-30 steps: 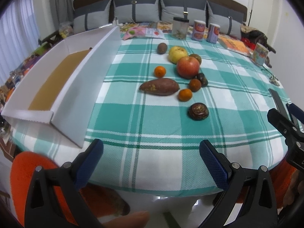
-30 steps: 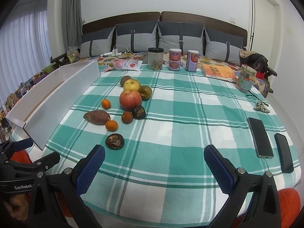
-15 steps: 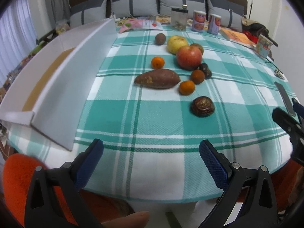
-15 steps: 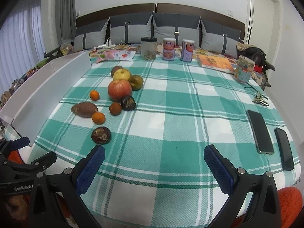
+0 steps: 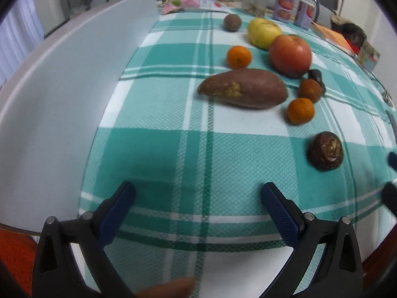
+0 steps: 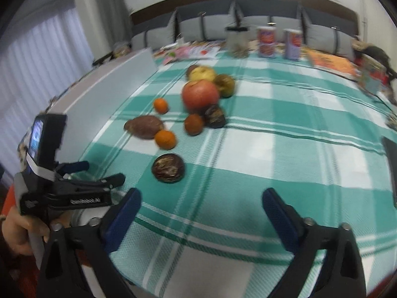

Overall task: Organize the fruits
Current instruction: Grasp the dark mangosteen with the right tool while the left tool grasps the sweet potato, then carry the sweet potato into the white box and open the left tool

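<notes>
On the green checked tablecloth [image 5: 153, 154] lie a sweet potato [image 5: 244, 88], a red apple [image 5: 290, 55], a yellow fruit [image 5: 264, 32], small oranges [image 5: 239, 55] and a dark round fruit [image 5: 325, 150]. My left gripper [image 5: 198, 193] hangs open over bare cloth in front of the sweet potato, nothing between its fingers. My right gripper [image 6: 202, 196] is low over the cloth just short of the dark round fruit [image 6: 168, 167]; its jaws are closing with nothing between them. The left gripper [image 6: 103, 172] shows at the left of the right wrist view.
A long white box [image 5: 62, 99] lies along the table's left side. A jar [image 6: 237, 41], two cans [image 6: 266, 42] and a book [image 6: 332, 64] stand at the far edge. A phone [image 6: 390, 164] lies at the right. Cushions line the back.
Both grippers have come down and forward over the table, so the fruit looks larger. The right wrist view has swung a little left, and the left gripper now shows nearer in it.
</notes>
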